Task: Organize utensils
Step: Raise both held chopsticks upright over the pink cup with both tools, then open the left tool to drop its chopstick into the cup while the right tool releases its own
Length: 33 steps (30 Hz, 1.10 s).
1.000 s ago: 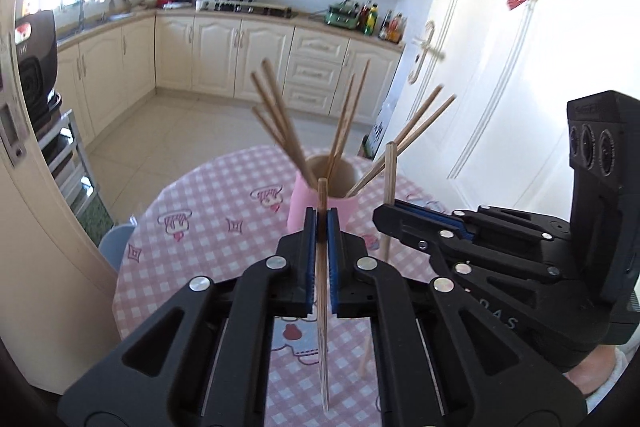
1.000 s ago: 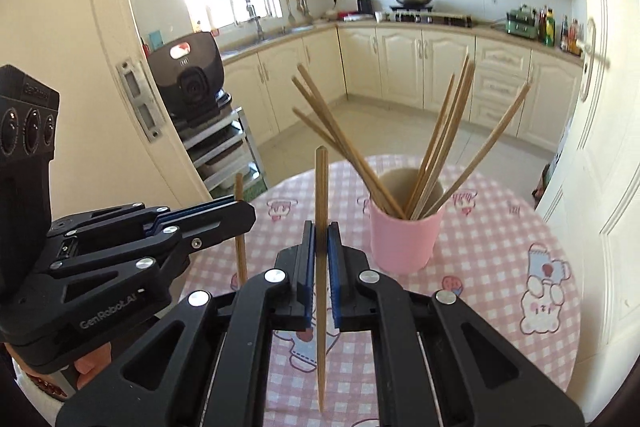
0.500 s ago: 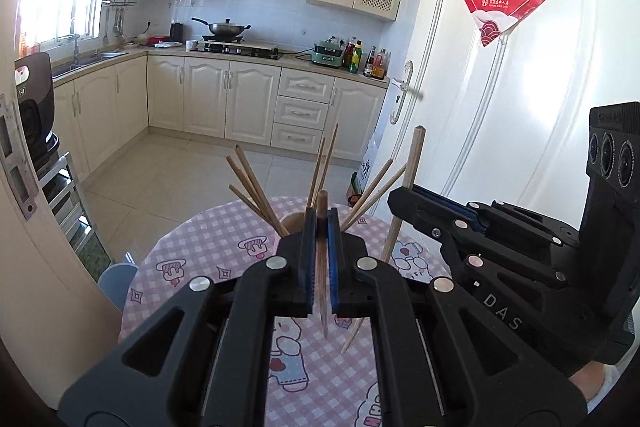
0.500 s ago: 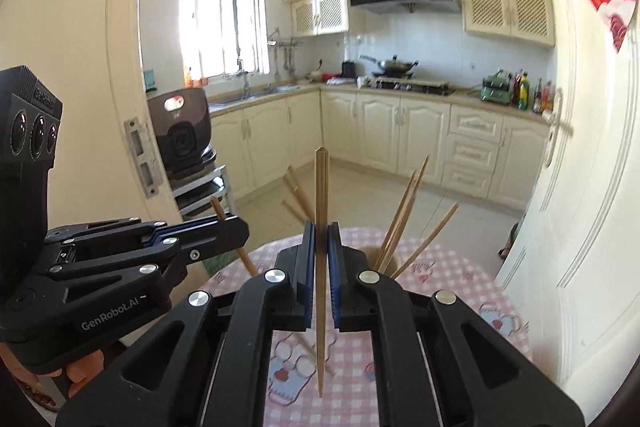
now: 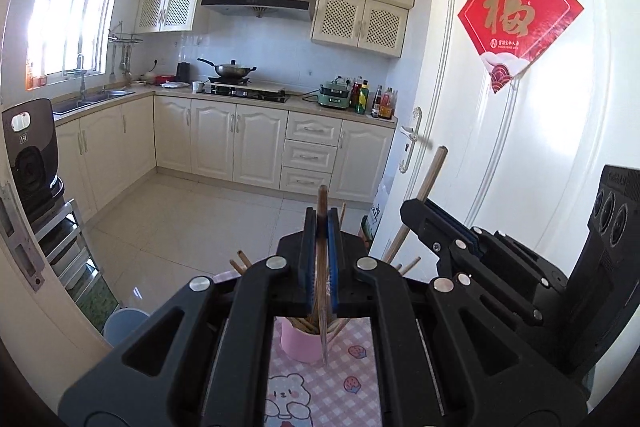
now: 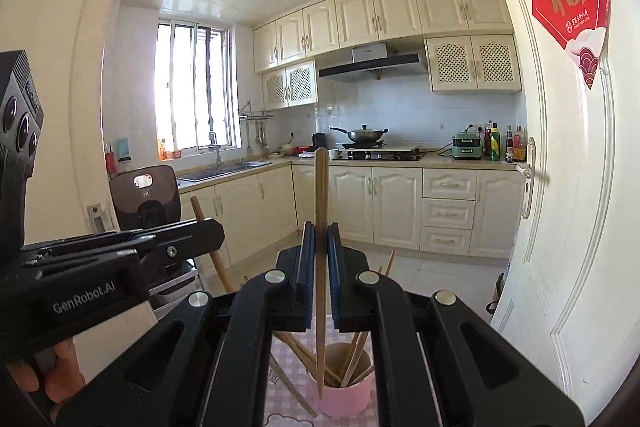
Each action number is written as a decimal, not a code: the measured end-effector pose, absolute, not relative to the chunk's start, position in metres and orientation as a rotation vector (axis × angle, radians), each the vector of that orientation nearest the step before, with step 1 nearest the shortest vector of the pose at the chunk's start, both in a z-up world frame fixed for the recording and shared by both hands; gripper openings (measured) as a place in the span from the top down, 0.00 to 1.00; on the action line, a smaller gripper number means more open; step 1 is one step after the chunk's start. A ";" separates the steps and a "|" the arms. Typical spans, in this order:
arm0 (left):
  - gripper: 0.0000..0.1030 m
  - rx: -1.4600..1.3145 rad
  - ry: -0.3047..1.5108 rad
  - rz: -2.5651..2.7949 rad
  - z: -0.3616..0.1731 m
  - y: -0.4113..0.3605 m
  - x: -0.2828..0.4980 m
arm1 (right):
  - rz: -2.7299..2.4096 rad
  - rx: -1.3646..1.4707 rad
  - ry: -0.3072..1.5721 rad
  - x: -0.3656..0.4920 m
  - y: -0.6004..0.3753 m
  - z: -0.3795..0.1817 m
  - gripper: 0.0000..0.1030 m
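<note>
Each gripper holds one wooden chopstick upright. My left gripper (image 5: pixel 320 223) is shut on a chopstick (image 5: pixel 321 327) whose lower tip hangs just in front of the pink cup (image 5: pixel 298 345). My right gripper (image 6: pixel 319 239) is shut on another chopstick (image 6: pixel 321 187), its lower end hanging over the pink cup's (image 6: pixel 346 397) mouth. The cup stands on the pink checked tablecloth (image 5: pixel 340 387) and holds several more chopsticks. In the left wrist view the right gripper (image 5: pixel 412 207) shows at right with its chopstick (image 5: pixel 430 173). The left gripper (image 6: pixel 212 227) appears at left in the right wrist view.
A white door (image 5: pixel 500 155) with a red paper decoration (image 5: pixel 516 23) stands close on the right. A dark appliance on a metal rack (image 5: pixel 30 155) sits at left. Kitchen cabinets and a stove (image 5: pixel 240 87) lie beyond. A hand (image 6: pixel 52 375) grips the left tool.
Both grippers have risen and tilted up toward level, each still holding its chopstick. The cup and table have dropped to the bottom of both views, largely hidden behind the jaws.
</note>
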State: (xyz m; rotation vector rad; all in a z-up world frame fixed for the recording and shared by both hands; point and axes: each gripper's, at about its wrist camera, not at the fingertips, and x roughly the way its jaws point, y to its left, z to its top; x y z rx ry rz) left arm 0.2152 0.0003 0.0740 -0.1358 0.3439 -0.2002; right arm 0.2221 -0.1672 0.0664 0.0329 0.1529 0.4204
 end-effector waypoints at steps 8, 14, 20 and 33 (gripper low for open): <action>0.95 -0.201 0.284 -0.169 0.080 0.012 0.237 | 0.393 0.008 0.137 0.242 -0.169 0.059 0.95; 0.95 -0.198 0.283 -0.170 0.066 0.006 0.248 | 0.404 0.007 0.176 0.248 -0.170 0.048 0.95; 0.95 -0.167 0.327 -0.176 0.043 -0.003 0.256 | 0.405 -0.004 0.205 0.247 -0.168 0.042 0.95; 0.94 -0.091 0.429 -0.192 -0.002 -0.018 0.261 | 0.397 -0.055 0.257 0.236 -0.165 0.032 0.95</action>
